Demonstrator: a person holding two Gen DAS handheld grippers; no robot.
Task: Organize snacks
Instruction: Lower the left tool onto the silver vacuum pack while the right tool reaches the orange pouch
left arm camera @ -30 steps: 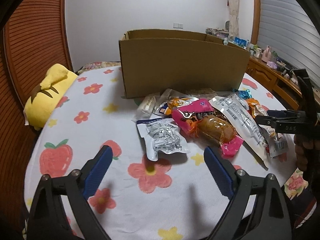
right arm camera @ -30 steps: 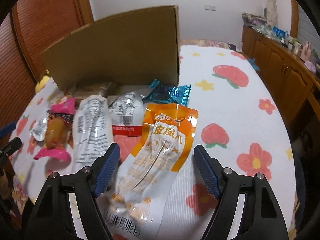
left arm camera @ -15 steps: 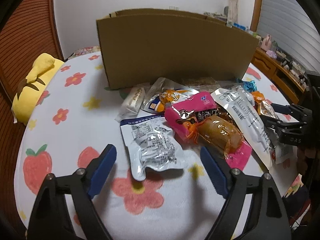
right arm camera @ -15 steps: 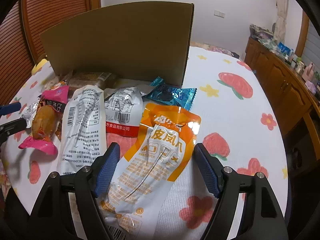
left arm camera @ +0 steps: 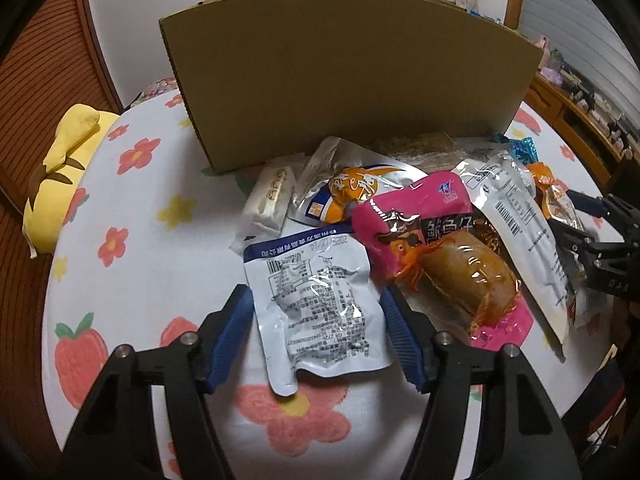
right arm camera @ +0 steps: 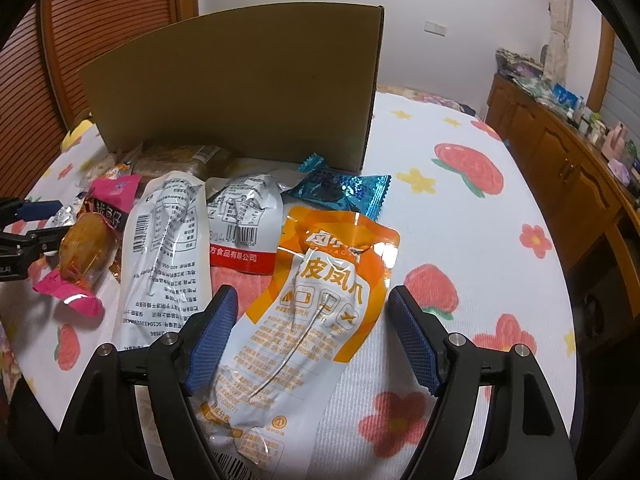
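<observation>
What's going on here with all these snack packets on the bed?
A person with a gripper in each hand is sorting snacks beside a cardboard box. The left gripper is closing around a silver packet, not yet pinching it. The right gripper is open over an orange packet. Other packets lie loose in front of the box.

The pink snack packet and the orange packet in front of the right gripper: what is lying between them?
In the right wrist view, a long white pouch lies between the pink packet and the orange packet, with a shorter white, red-banded pouch farther back.
</observation>
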